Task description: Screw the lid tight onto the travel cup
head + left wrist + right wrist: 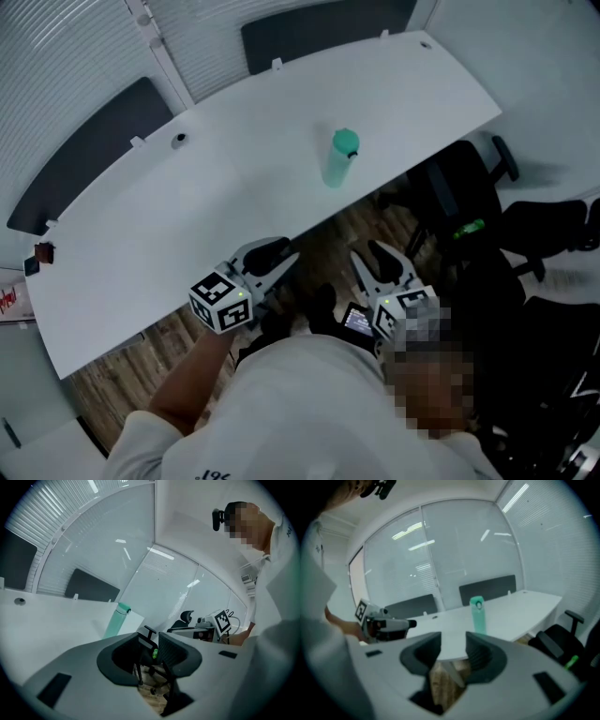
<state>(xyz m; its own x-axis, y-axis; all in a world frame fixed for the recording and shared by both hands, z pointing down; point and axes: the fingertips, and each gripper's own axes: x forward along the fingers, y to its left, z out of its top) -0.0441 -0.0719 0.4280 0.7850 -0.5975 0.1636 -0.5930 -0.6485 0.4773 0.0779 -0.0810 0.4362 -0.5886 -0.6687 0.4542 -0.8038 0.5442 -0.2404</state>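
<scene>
A pale green travel cup (339, 160) with a darker green lid (346, 142) on top stands upright near the front edge of the white table (225, 202). It also shows in the left gripper view as the cup (116, 620) and in the right gripper view as the cup (478, 616). My left gripper (281, 261) is held in front of the table edge, jaws apart with nothing between them. My right gripper (375, 261) is beside it over the floor, also open and empty. Both are well short of the cup.
A black office chair (464, 202) with a green tag stands to the right of the table. Dark divider panels (319, 28) line the table's far edge. A round cable grommet (178, 140) sits on the tabletop. Wooden floor (347, 234) lies under the grippers.
</scene>
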